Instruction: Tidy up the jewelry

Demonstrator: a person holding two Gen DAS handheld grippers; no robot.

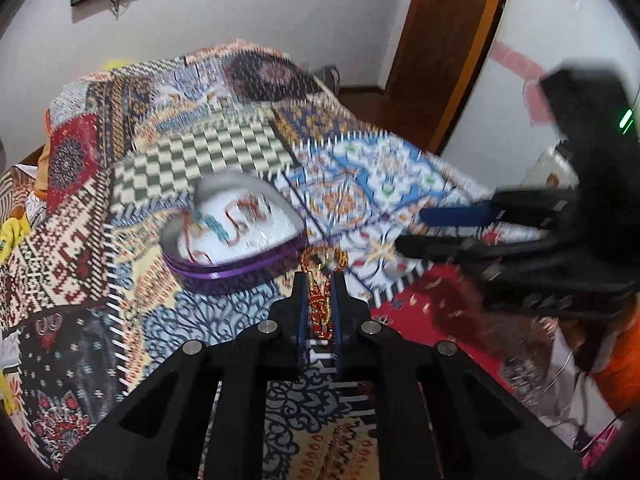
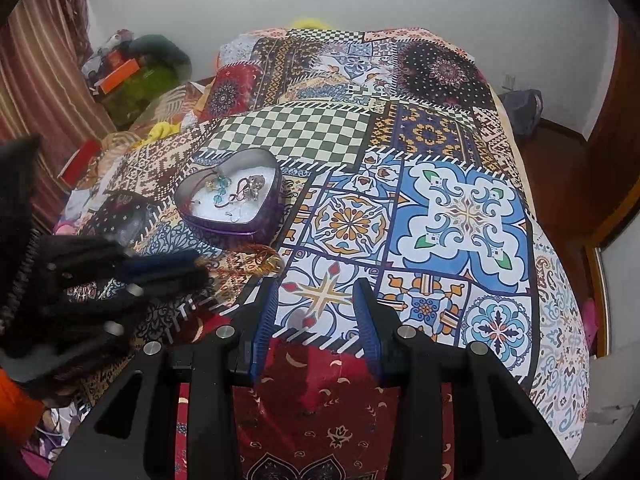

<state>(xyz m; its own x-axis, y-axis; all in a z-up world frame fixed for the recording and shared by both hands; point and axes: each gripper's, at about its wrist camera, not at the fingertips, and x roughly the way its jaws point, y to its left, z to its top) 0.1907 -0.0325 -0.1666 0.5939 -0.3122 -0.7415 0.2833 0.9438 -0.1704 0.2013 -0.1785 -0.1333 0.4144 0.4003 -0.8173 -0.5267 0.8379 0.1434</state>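
One heart-shaped tin [image 2: 230,204], purple on the outside with a white lining, sits open on the patchwork bedspread [image 2: 460,208] that covers the bed. It's the only box I can count. Inside there's a small tangle of jewelry [image 2: 236,192]: some teal beads on a dark cord and a silvery clump next to them, plus thin reddish strands. Can't give an exact piece count since it's all piled together, and in the left wrist view that part is blurred.

Two claws in total. The left claw [image 1: 320,280] is clamped on one red and gold bangle [image 1: 322,300], which runs down between its pads with a gold loop sticking out past the tips. It's just beside the near edge of the tin, not in it. From the right wrist view the same bangle shows as a gold and orange loop poking out of the blurry left claw, right in front of the tin's point.

The right claw [image 2: 320,292] has its blue-padded jaws partly apart with nothing between them, hanging over the bedspread near the red patch.

No brand, label or readable writing anywhere on the tin or the jewelry.
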